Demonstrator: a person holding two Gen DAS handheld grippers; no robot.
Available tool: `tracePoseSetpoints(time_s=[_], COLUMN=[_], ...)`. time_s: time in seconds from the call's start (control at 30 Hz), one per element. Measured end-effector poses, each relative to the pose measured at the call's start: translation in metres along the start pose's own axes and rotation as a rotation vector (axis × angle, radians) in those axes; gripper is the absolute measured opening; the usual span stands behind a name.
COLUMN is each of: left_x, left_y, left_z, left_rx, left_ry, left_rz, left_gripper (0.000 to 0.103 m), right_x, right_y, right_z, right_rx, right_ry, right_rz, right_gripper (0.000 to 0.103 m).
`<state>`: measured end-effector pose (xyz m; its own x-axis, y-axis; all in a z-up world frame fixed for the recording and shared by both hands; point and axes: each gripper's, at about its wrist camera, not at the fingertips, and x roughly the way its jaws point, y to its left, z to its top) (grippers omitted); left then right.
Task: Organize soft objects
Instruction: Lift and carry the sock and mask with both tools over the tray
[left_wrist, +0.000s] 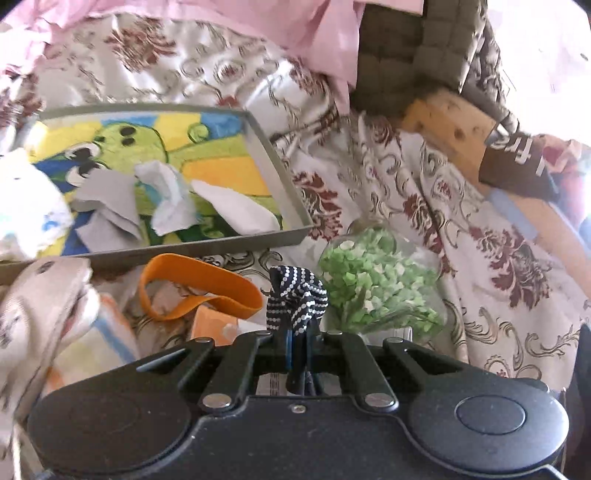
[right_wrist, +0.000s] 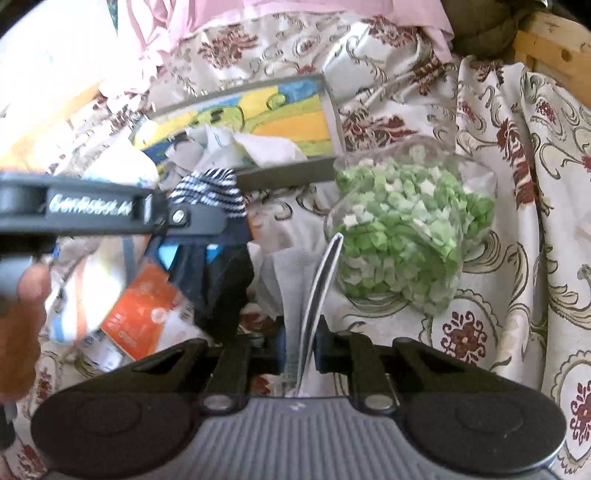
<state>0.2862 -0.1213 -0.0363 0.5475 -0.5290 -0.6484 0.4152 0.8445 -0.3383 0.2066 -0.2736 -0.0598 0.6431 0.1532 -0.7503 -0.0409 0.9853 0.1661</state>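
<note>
My left gripper (left_wrist: 299, 350) is shut on a navy cloth with white dots (left_wrist: 297, 299), held above the bedspread near the front of a grey tray (left_wrist: 280, 162). The tray holds a cartoon towel (left_wrist: 207, 147) and crumpled white and grey cloths (left_wrist: 170, 199). In the right wrist view the left gripper (right_wrist: 207, 218) comes in from the left with the dotted cloth (right_wrist: 210, 192). My right gripper (right_wrist: 301, 354) is shut on a thin white and grey cloth (right_wrist: 321, 280) that stands up between its fingers.
A clear bag of green and white bits (left_wrist: 376, 284) (right_wrist: 406, 221) lies right of the tray. An orange band (left_wrist: 199, 284) and an orange packet (right_wrist: 136, 306) lie on the floral bedspread (left_wrist: 480, 258). A woven basket (left_wrist: 413, 48) and pink cloth (left_wrist: 325, 33) are behind.
</note>
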Motion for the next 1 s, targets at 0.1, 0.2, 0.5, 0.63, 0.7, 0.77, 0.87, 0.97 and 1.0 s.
tracePoseSetpoints(time_s=[0.1,0.2,0.5,0.63,0.7,0.77,0.87,0.97,1.0], left_x=[-0.018,-0.038,-0.092,-0.113,-0.122,-0.128,-0.135,-0.14,-0.142], left_y=[-0.002,-0.004,-0.01,-0.013,-0.015,-0.017,-0.017,-0.012,-0.01], left_z=[-0.008,-0.015,-0.009,-0.002,0.001,0.004,0.01,0.021,0.026], left_rx=[-0.025,-0.051,-0.051,-0.045,-0.04,-0.03,-0.033,-0.047,-0.052], left_ry=[-0.034,-0.068,-0.155,-0.197,-0.216,-0.227,-0.247,-0.277,-0.287], left_rz=[0.013,0.014,0.04,0.049,0.052,0.051,0.042,0.04,0.039], left_gripper=[0.005,0.005,0.005,0.005,0.005,0.005,0.005,0.005,0.005], right_x=[-0.012,-0.028,-0.07,-0.082,-0.087,-0.093,-0.104,-0.113,-0.114], right_y=[0.002,0.002,0.0,0.005,0.008,0.012,0.02,0.027,0.03], right_z=[0.0,-0.001,0.007,0.011,0.012,0.013,0.017,0.027,0.031], right_rx=[0.014,0.03,0.106,0.103,0.096,0.093,0.097,0.084,0.069], right_ry=[-0.023,-0.075,-0.259,-0.314,-0.333,-0.353,-0.395,-0.443,-0.455], right_rz=[0.045,0.079,0.139,0.151,0.152,0.15,0.166,0.181,0.177], right_gripper=[0.014,0.014,0.015,0.015,0.015,0.015,0.015,0.015,0.015])
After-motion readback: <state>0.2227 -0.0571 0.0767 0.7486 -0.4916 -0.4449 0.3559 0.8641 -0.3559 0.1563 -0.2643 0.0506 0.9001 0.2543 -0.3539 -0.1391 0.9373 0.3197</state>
